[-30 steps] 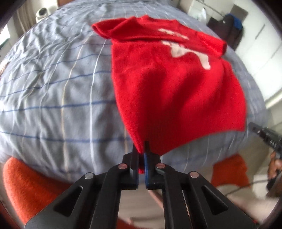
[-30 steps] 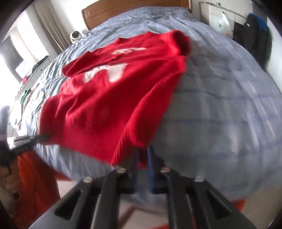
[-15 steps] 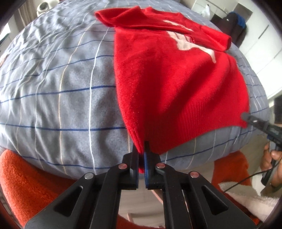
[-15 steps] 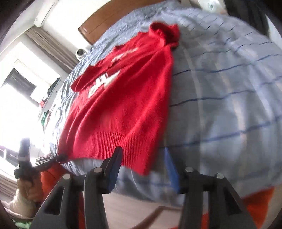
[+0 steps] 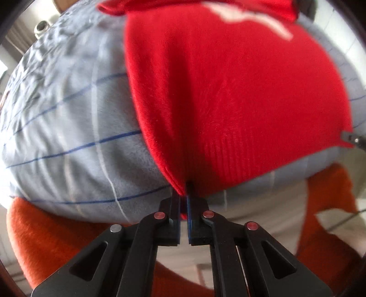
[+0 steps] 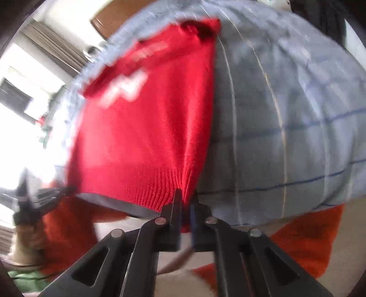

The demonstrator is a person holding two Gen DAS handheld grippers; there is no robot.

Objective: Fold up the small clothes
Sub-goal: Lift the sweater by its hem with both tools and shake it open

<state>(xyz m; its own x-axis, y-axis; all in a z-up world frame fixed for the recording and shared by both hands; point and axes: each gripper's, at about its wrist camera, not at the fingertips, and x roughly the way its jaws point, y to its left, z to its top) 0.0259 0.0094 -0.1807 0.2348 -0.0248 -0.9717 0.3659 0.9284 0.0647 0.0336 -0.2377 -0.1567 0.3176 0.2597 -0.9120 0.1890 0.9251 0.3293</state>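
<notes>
A red knitted sweater (image 5: 228, 91) with a white print lies flat on the bed, its ribbed hem towards me. My left gripper (image 5: 183, 196) is shut on the hem's left corner at the bed's near edge. In the right wrist view the same sweater (image 6: 148, 137) runs away from the camera, and my right gripper (image 6: 186, 198) is shut on the hem's right corner. Each gripper also shows in the other's view: the right gripper's tip (image 5: 352, 138) at the hem's far corner, and the left gripper (image 6: 61, 192), blurred, at the left.
A pale blue checked bedspread (image 5: 68, 114) covers the bed; it rounds off just below the hem. An orange fabric (image 5: 45, 228) lies below the bed edge on both sides. A wooden headboard (image 6: 109, 18) and bright windows stand at the far end.
Both grippers have sunk closer to the bed with the hem. The right gripper stood open around the hem corner half a second ago and is now shut on it.
</notes>
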